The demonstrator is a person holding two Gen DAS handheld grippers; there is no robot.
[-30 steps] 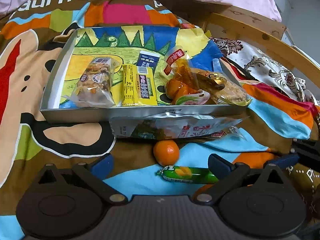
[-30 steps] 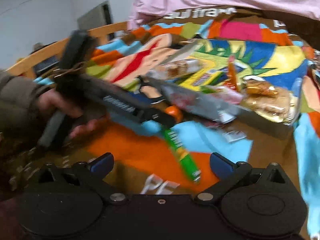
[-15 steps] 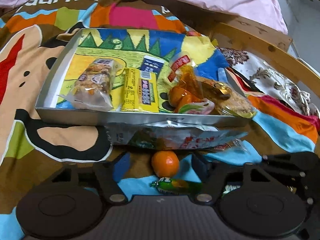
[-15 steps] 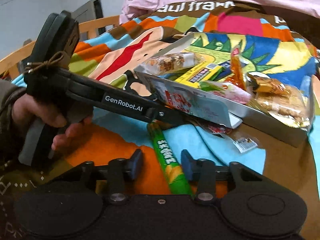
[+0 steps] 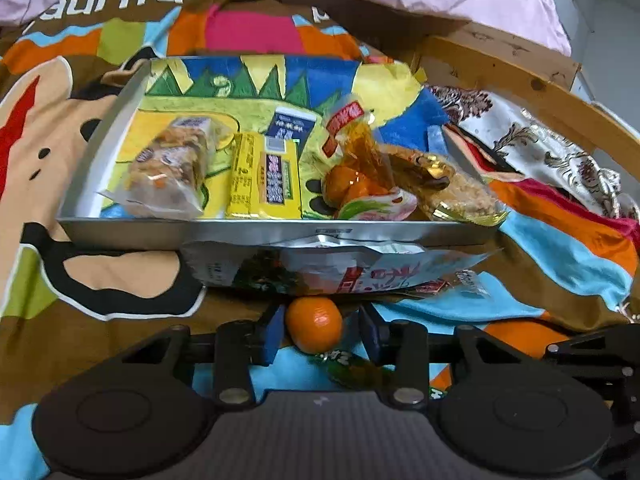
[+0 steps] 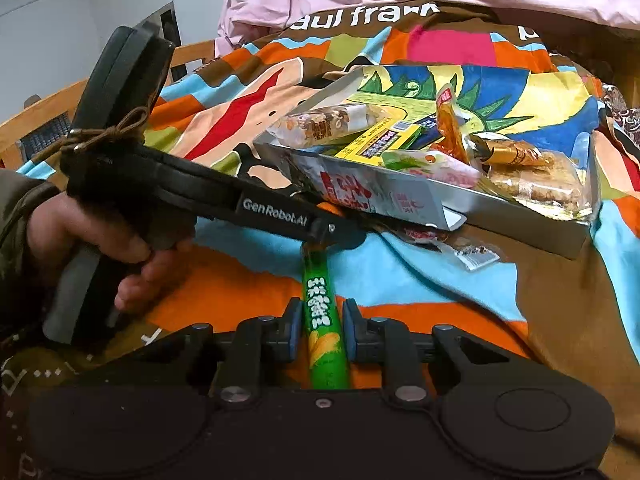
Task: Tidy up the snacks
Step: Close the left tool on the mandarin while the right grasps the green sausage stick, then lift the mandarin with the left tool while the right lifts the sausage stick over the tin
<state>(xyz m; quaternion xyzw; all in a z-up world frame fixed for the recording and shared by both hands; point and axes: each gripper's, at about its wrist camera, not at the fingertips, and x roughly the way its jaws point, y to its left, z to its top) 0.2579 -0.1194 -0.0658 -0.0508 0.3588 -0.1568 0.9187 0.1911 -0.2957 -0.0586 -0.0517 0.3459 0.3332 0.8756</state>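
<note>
Your metal tray [image 5: 192,232] sat on the patterned bedspread [image 5: 120,276], whose far edge carried white lettering reading "aul fran". The tray's floor was a bright painted scene of green peaks on blue and yellow. Inside it, from left to right, lay a clear-wrapped granola bar [image 5: 168,170], a yellow snack bar [image 5: 266,178] with dark printed panels too small to read, a small blue packet [image 5: 290,126] just behind it, an orange-filled bag [image 5: 358,168] with a red label strip, a pink-and-green sweet [image 5: 376,206] at the near wall, and a gold-trimmed cracker pack [image 5: 456,194] at the right end.

Against the tray's near wall, outside it, leaned a silver-white pouch [image 5: 320,266] with red characters, and a small wrapper [image 6: 474,256] lay on the bedspread beside it.

Near that pouch, the mandarin [image 5: 314,324] sat between the fingers of your left gripper [image 5: 320,330]; they were closing, the left pad touching the fruit and the right one a sliver apart. That gripper's arm bore the words "GenRobot.AI" in the right wrist view, with your hand [image 6: 100,240] around its handle.

Your right gripper [image 6: 320,332] had its fingers clamped on the green corn sausage stick [image 6: 322,320], which lay on the bedspread pointing toward the tray and showed white characters above a corn-cob picture.
</note>
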